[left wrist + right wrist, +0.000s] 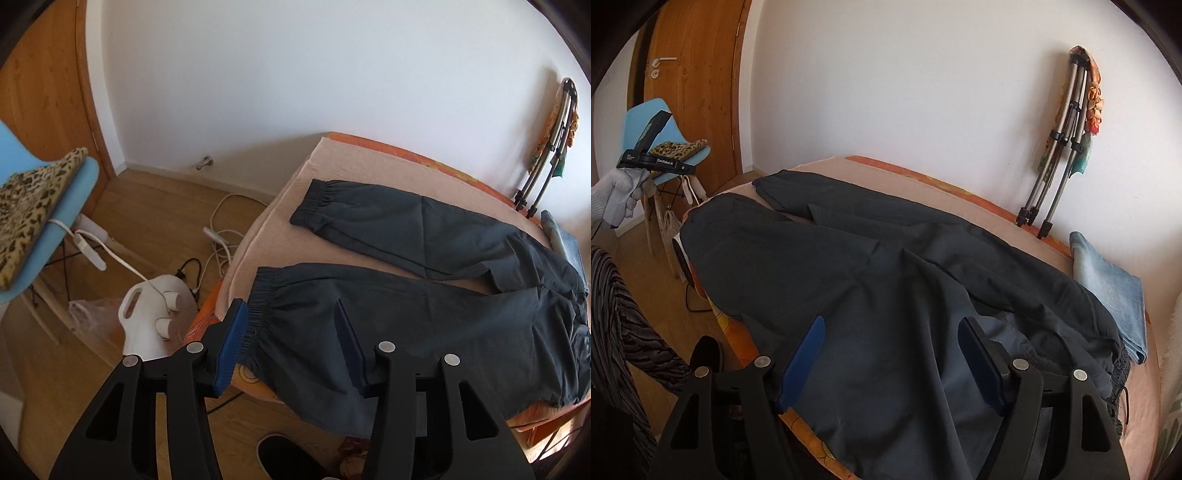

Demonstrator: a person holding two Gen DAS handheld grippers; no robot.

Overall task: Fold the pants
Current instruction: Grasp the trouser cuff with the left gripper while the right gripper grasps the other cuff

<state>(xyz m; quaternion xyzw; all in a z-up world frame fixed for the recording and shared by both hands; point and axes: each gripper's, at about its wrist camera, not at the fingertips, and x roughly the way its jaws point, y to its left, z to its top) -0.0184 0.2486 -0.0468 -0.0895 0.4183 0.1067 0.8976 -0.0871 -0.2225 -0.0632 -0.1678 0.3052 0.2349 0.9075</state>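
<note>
Pants (424, 302): dark, spread flat on a bed, both legs running toward the foot end, the waist toward the right in the left wrist view.
Bed (280, 206): covered with a pale pink sheet, an orange patterned edge showing along the wall side and the near side.
Near leg: its gathered cuff lies at the corner of the bed; the lower edge of the leg hangs a little over the near side.
Far leg: lies apart from the near one, a strip of sheet between them, cuff gathered likewise.
Left gripper (291, 343): jaws apart, astride the near leg's cuff end; the left pad stands just outside the cuff, the right pad over the cloth. Whether either pad touches the fabric is hard to say from this angle; no pinch shows.
Right gripper (897, 354): jaws wide apart above the seat and waist part of the pants, nothing pressed between them.
Gloved hand (617, 195): at the left edge of the right wrist view, holding the other tool.
Folded jeans (1108, 284): pale blue, on the bed beside the waist.
Tripod (1060, 147): folded, leaning on the white wall.
Blue chair (55, 206): on the wooden floor, with a leopard-print cloth on it.
</note>
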